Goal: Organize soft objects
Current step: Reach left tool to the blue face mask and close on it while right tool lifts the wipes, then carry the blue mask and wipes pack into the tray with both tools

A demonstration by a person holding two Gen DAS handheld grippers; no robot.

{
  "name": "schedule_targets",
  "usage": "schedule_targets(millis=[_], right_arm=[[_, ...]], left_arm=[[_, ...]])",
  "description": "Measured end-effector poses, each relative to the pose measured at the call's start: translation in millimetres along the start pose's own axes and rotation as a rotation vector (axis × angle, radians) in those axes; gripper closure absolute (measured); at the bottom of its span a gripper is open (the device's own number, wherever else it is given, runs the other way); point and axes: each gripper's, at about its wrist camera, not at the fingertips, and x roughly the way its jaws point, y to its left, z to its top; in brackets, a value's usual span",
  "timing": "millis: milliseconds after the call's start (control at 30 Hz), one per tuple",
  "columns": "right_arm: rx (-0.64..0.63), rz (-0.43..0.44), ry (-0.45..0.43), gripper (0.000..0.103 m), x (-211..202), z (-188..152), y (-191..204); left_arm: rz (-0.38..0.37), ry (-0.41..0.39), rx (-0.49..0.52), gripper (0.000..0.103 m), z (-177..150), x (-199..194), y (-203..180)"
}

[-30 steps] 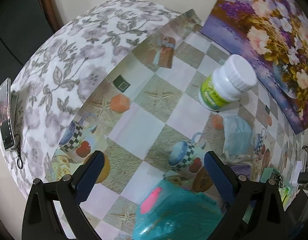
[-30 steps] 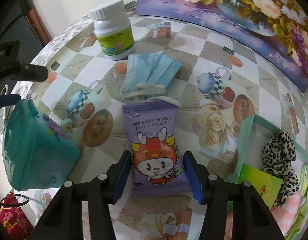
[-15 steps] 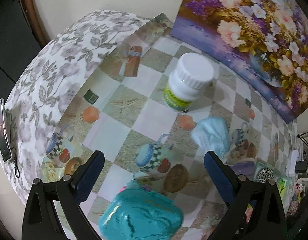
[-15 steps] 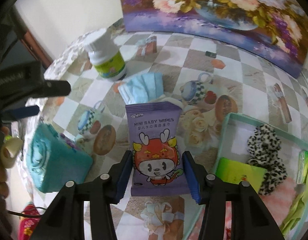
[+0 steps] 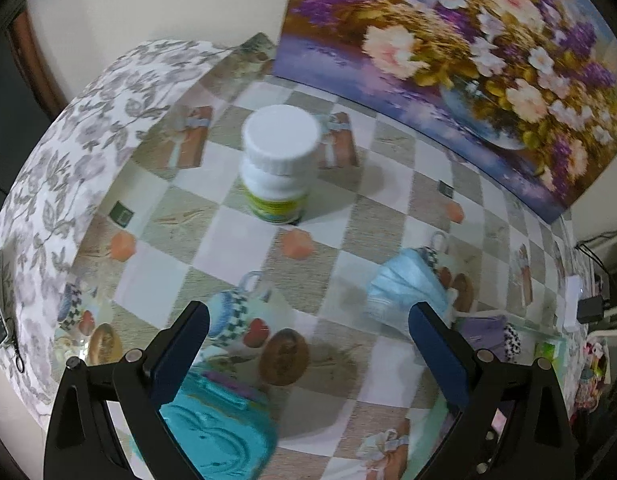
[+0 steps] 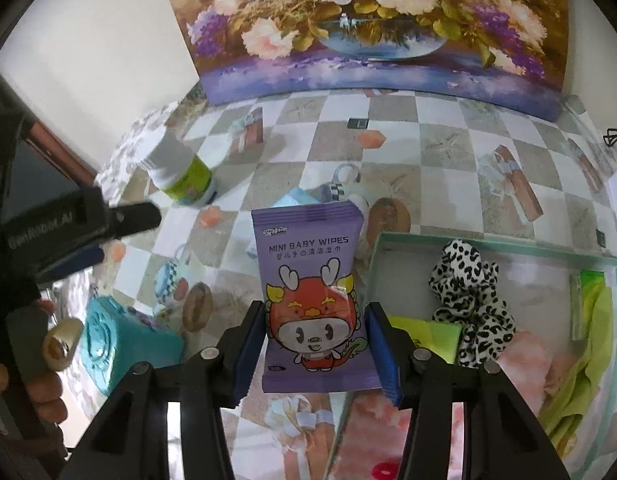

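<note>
Right now the right gripper pinches a purple wipes pack by its lower sides, both blue pads tight against the wrapper, the pack lifted above the table just left of the tray. That tray, mint-walled, holds a leopard scrunchie, a yellow-green packet and some pink and green cloth. Behind the pack, partly hidden by it, a blue mask lies on the table, left of the tray. Further left of the tray stands a white bottle with a green label, and nearer the camera a teal pouch.

Meanwhile the left gripper is spread wide with nothing between its pads, hovering over the table. From its view the bottle stands ahead, upright; the mask lies to the bottle's right and nearer, close to the right finger; the pouch sits low, by the left finger. A flower painting leans behind the bottle.
</note>
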Motion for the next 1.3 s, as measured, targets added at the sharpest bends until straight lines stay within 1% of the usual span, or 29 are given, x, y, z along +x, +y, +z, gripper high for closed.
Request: schedule_targets(millis=[167,300,400,433,533,600,700,767,800,833,867,933,967,1000,1067,1300], right_arm=[[0.002,0.000,0.025,0.050,-5.3,-6.0,-4.1],[0.008,-0.013,0.025,0.050,-13.4,-9.4,-9.7],[0.023,-0.004,0.019,0.050,-16.5,-9.3,-14.5],[0.027,-0.004,0.023,0.050,-15.6,-9.8,-16.0],[0.031,-0.006,0.040,0.050,-10.7,-11.4,-18.8],[0.036,-0.009,0.047,0.050,-7.6,-11.7,-21.2],[0.042,-0.011,0.053,0.050,-5.6,-12.2,-24.6],[0.044,-0.013,0.055,0.050,-4.3,-12.1,-26.1],[0.046,-0.014,0.056,0.050,-3.9,-11.9,-26.1],[0.048,-0.015,0.057,0.050,-3.3,-11.8,-26.9],[0.050,-0.016,0.059,0.050,-2.6,-11.8,-27.7],[0.053,-0.019,0.062,0.050,-1.3,-11.7,-28.7],[0.055,-0.020,0.064,0.050,-0.5,-11.9,-29.3],[0.056,-0.019,0.065,0.050,-0.2,-11.6,-29.9],[0.057,-0.020,0.067,0.050,0.2,-11.7,-30.0],[0.066,-0.021,0.061,0.050,-2.1,-11.5,-30.1]], left_arm=[[-0.029,0.018,0.036,0.003,-3.5,6.4,-17.1],[-0.043,0.034,0.059,0.004,-4.5,14.6,-32.2],[-0.053,0.030,0.085,0.005,-4.0,20.5,-46.9],[-0.058,0.031,0.092,0.006,-3.7,24.0,-52.0],[-0.083,0.054,0.091,0.017,-2.3,39.2,-60.9],[-0.092,0.074,0.080,0.021,-2.0,51.6,-63.1],[-0.090,0.108,0.057,0.029,-3.2,71.5,-62.6],[-0.089,0.131,0.036,0.036,-4.4,83.0,-60.0],[-0.088,0.139,0.030,0.037,-5.0,87.1,-58.7],[-0.086,0.144,0.026,0.042,-5.8,90.2,-58.0],[-0.085,0.149,0.022,0.049,-6.6,93.1,-57.5],[-0.089,0.151,0.022,0.058,-7.8,96.3,-57.8],[-0.088,0.145,0.029,0.067,-8.0,96.0,-59.0],[-0.099,0.148,0.031,0.071,-8.4,96.1,-59.6],[-0.115,0.151,0.024,0.074,-9.5,97.0,-59.1],[-0.113,0.147,0.004,0.079,-9.7,93.3,-50.4]])
